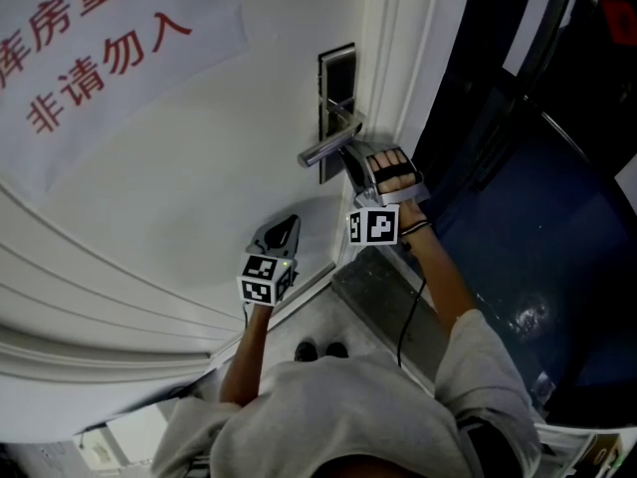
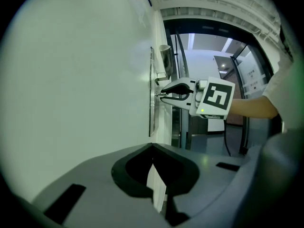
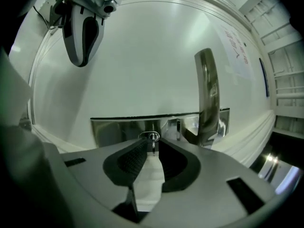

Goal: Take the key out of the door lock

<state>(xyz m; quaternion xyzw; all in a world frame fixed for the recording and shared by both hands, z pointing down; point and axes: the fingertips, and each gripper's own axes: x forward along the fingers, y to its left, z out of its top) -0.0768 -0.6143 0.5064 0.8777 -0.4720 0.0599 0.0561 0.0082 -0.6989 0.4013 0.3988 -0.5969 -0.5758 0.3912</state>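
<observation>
A steel lock plate [image 1: 336, 73] with a lever handle [image 1: 323, 149] sits on the white door. In the right gripper view a small key [image 3: 153, 137] on a ring sticks out of the plate [image 3: 114, 129], left of the handle [image 3: 207, 94]. My right gripper [image 3: 153, 148] is right at the lock with the key between its tips; a gap shows between the pads, so it is open. In the head view it [image 1: 350, 152] sits just under the handle. My left gripper [image 1: 289, 222] hangs lower on the door, shut and empty, well away from the lock.
A white paper sign [image 1: 100, 58] with red characters is stuck on the door at upper left. The door's edge and frame run just right of the lock, with a dark blue floor [image 1: 518, 217] beyond. The left gripper view shows the right gripper [image 2: 161, 95] at the plate.
</observation>
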